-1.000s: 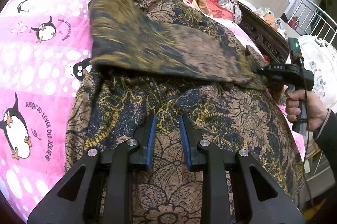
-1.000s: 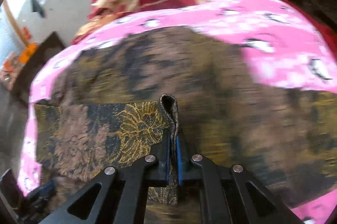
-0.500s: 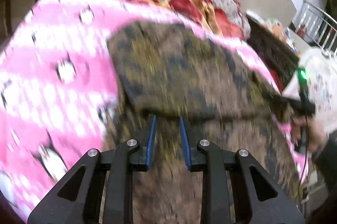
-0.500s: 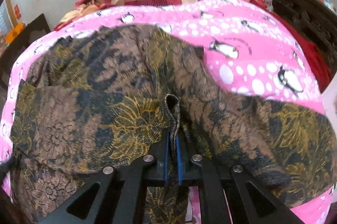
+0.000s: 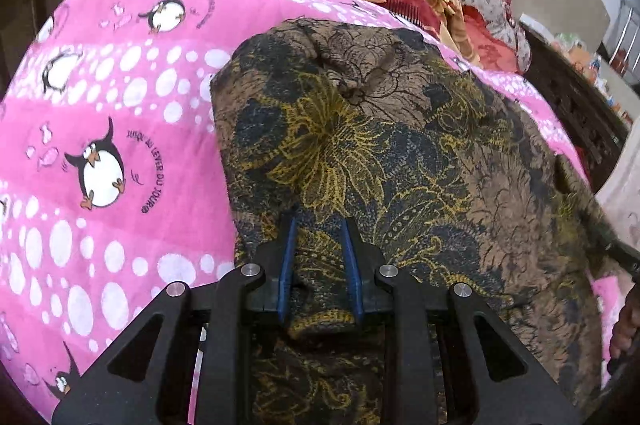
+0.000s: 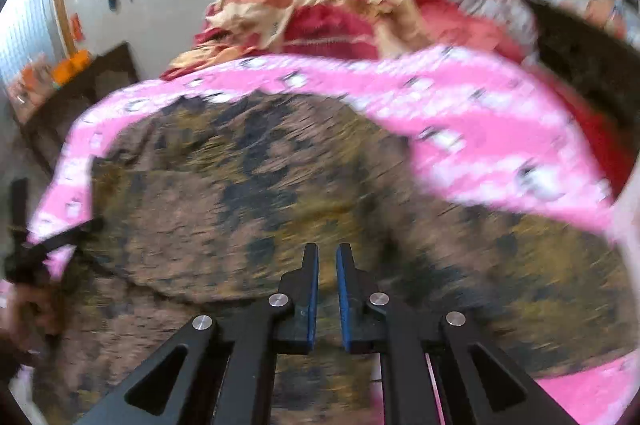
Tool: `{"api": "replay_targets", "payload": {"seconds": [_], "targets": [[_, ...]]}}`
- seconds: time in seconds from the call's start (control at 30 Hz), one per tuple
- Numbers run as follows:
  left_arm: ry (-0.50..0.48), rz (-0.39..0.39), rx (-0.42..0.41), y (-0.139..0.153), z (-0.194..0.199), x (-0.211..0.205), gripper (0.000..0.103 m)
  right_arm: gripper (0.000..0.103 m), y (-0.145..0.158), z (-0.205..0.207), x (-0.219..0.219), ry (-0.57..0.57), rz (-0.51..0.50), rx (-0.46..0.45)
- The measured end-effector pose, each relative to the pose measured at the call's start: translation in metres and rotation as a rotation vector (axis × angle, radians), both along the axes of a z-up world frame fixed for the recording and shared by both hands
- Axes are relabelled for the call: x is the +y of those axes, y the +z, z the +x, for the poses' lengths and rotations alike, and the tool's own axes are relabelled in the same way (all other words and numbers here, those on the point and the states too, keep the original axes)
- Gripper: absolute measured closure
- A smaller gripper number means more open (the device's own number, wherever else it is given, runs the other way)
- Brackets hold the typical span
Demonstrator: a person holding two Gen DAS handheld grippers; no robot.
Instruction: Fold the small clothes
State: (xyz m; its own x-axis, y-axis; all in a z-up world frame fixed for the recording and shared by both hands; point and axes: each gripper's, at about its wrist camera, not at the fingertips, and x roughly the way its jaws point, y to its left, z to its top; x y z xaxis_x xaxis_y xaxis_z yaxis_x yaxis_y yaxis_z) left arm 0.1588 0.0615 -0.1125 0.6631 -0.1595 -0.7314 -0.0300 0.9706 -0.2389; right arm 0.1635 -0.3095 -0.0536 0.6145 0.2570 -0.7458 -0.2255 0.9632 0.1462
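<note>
Folding is mid-step: your left gripper (image 5: 320, 261) is clamped on a bunched edge of the brown floral garment (image 5: 400, 153), which lies doubled over on the pink penguin blanket (image 5: 100, 129), while your right gripper (image 6: 327, 289) has just been opening and shows nothing between its pads, hovering above the cloth's near side. Next, judged from this, lay the left-hand edge down flat, let go, then smooth the fold before taking a fresh edge
</note>
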Motion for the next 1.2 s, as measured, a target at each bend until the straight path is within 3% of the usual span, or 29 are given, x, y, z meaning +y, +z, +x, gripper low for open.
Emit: {"api": "replay_targets", "payload": {"seconds": [0.13, 0.17, 0.23, 0.3, 0.43, 0.5, 0.53, 0.57, 0.7, 0.87, 1.0, 1.07, 1.1, 1.17, 1.2], "targets": [[-0.003, 0.008, -0.009, 0.01, -0.003, 0.0, 0.081, 0.095, -0.053, 0.015, 0.003, -0.029, -0.076, 0.213], [0.005, 0.001, -0.033, 0.018, -0.004, 0.002, 0.081, 0.095, -0.049, 0.012, -0.002, -0.05, -0.037, 0.171], [0.029, -0.007, -0.069, 0.032, 0.006, 0.004, 0.081, 0.095, -0.043, 0.013, -0.005, -0.073, -0.01, 0.192], [0.042, 0.004, -0.067, 0.039, 0.03, 0.004, 0.081, 0.095, -0.025, 0.018, 0.001, -0.082, -0.013, 0.112], [0.062, 0.064, 0.03, 0.016, 0.085, 0.007, 0.081, 0.089, -0.012, 0.046, 0.015, -0.133, -0.068, 0.044], [0.063, 0.037, 0.045, -0.001, 0.093, 0.013, 0.079, 0.076, -0.035, 0.07, 0.023, -0.151, -0.165, 0.089], [0.063, 0.031, 0.027, -0.002, 0.09, 0.014, 0.079, 0.076, -0.047, 0.076, 0.024, -0.146, -0.18, 0.109], [0.061, 0.033, 0.015, -0.002, 0.089, 0.014, 0.079, 0.076, -0.052, 0.074, 0.024, -0.142, -0.185, 0.065], [0.058, 0.035, 0.02, 0.008, 0.083, 0.016, 0.079, 0.076, -0.052, 0.072, 0.019, -0.138, -0.152, 0.057], [0.021, -0.003, -0.076, 0.042, 0.026, -0.007, 0.079, 0.076, -0.022, 0.053, 0.024, -0.13, -0.132, 0.034], [-0.091, -0.012, -0.017, 0.022, -0.004, -0.045, 0.079, 0.072, -0.014, 0.018, 0.072, -0.03, -0.139, 0.016], [-0.087, -0.001, 0.05, 0.0, -0.005, -0.053, 0.079, 0.07, -0.03, 0.009, 0.091, 0.001, -0.186, 0.056], [-0.085, 0.003, 0.03, -0.003, -0.008, -0.054, 0.079, 0.07, -0.047, 0.009, 0.098, 0.007, -0.223, 0.11], [-0.083, 0.007, 0.021, 0.001, -0.01, -0.052, 0.079, 0.07, -0.051, 0.002, 0.099, 0.007, -0.245, 0.067], [-0.077, -0.003, 0.031, 0.005, -0.011, -0.051, 0.079, 0.07, -0.046, 0.001, 0.099, 0.012, -0.255, 0.09]]}}
